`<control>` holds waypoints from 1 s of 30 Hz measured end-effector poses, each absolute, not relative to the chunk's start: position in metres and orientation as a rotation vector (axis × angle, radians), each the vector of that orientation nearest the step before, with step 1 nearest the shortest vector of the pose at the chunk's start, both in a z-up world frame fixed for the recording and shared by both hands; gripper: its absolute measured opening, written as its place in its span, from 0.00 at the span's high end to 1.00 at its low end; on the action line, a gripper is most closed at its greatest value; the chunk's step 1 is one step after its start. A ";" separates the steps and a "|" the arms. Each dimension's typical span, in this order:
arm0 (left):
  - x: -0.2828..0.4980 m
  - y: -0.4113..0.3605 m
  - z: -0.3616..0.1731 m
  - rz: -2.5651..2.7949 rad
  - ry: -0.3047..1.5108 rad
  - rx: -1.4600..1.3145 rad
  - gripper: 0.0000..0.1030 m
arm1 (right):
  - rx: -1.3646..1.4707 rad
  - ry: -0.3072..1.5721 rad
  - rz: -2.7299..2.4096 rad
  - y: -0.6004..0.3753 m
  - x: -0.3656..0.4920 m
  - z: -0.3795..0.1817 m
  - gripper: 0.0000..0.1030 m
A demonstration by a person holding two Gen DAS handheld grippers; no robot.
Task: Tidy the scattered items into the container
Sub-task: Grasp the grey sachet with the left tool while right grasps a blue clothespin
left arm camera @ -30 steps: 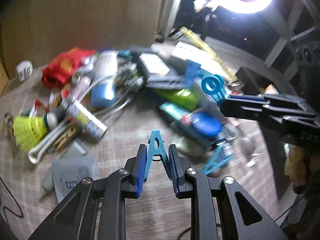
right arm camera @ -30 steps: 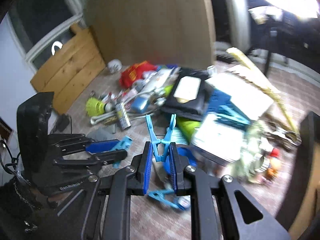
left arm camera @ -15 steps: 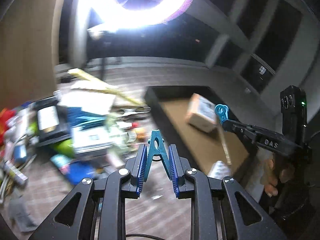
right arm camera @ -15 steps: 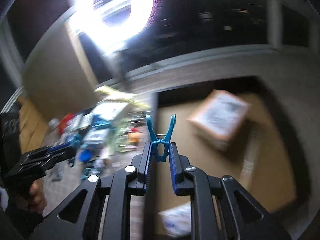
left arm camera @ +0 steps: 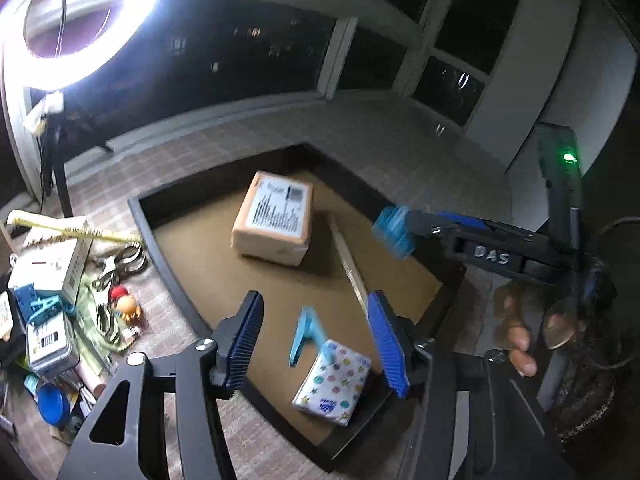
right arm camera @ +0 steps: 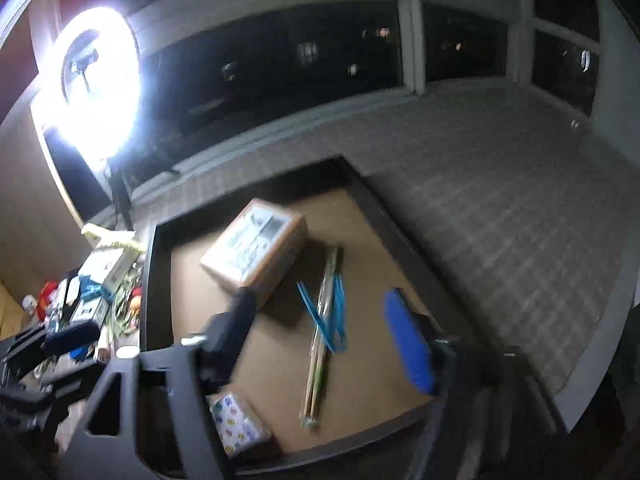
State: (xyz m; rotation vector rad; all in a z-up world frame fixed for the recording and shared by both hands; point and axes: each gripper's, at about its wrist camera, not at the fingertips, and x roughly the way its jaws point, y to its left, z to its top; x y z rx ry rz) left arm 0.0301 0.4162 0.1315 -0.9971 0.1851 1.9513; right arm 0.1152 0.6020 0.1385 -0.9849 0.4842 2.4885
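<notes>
I am releasing over the black-rimmed brown tray (left arm camera: 144, 216) at frame centre: left gripper (left arm camera: 316, 340) jaws have just been opening, empty, its blue plastic clothespin (left arm camera: 304, 334) dropping inside; right gripper (right arm camera: 320, 336) likewise spread, its second blue clothespin (right arm camera: 334, 312) blurred beside bamboo sticks (right arm camera: 320, 344).

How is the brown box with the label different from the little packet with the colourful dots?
The brown box is plain tan with a white printed label on top; the little packet is white with coloured dots and stars. The brown box looks bigger and blockier, the little packet smaller and softer. The brown box sits toward the far end of the tray; the little packet lies in the near corner. Both rest inside the tray.
</notes>
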 end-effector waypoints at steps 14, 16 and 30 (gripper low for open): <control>0.014 0.315 0.121 2.172 0.108 -1.082 0.49 | -0.977 0.483 2.664 0.551 0.090 0.135 0.23; 0.014 0.286 0.115 2.228 0.089 -1.120 0.49 | -1.001 0.495 2.704 0.540 0.086 0.133 0.23; 0.015 0.029 0.076 2.597 -0.163 -1.400 0.50 | -1.363 0.420 2.950 0.388 0.044 0.118 0.23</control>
